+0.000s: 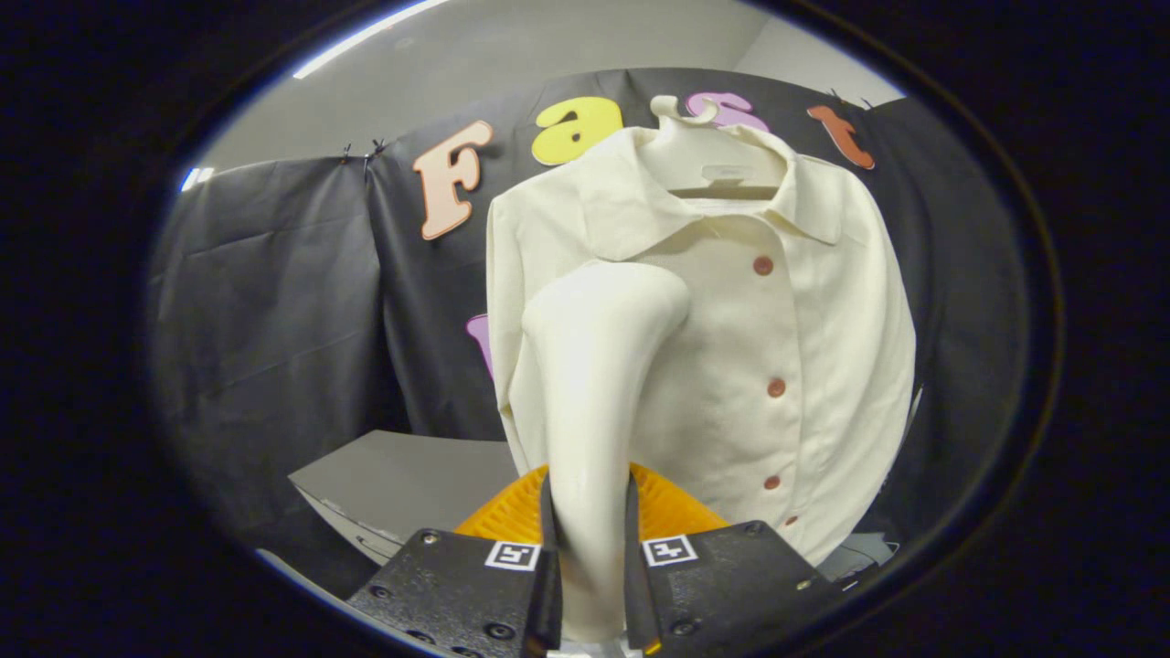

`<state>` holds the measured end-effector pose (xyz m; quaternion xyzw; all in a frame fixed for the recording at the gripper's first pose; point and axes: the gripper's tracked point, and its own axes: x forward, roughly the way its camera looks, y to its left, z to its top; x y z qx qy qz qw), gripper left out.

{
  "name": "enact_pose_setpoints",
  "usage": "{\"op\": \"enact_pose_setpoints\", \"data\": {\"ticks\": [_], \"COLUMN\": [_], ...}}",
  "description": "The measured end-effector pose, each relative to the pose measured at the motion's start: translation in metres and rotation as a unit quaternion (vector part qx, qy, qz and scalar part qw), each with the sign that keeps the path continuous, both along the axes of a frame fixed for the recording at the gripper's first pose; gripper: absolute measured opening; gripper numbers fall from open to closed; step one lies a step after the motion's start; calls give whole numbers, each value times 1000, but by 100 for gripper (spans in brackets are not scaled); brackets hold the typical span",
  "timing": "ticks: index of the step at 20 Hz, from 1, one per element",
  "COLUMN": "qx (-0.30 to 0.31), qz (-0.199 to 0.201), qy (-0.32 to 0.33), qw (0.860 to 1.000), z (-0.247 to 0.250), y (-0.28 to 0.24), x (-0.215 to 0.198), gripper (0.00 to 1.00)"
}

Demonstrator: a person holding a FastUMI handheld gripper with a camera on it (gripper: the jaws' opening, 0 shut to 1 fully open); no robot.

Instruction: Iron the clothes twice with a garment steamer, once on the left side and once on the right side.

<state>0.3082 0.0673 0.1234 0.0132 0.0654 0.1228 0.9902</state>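
Black booth wall (274, 302) behind shirt (823, 347); tool (590, 585) clamps steamer (594, 384) handle.

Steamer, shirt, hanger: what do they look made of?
Steamer: looks like smooth moulded plastic, cream; soft sheen and rounded seamless form. The gripper is shut on its handle, both jaws pressing it.
Shirt: woven cloth, matte cream, possibly cotton or linen; fine weave texture, soft folds, reddish buttons.
Hanger: likely plastic, pale and smooth; moulded hook and bar.
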Motion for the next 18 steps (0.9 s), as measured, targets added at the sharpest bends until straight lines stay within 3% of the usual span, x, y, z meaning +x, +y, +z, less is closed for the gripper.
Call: {"op": "enact_pose_setpoints", "data": {"ticks": [18], "qx": [-24], "qz": [36], "qy": [106], "qw": [993], "z": [-186], "y": [0], "x": [-23], "gripper": [27]}}
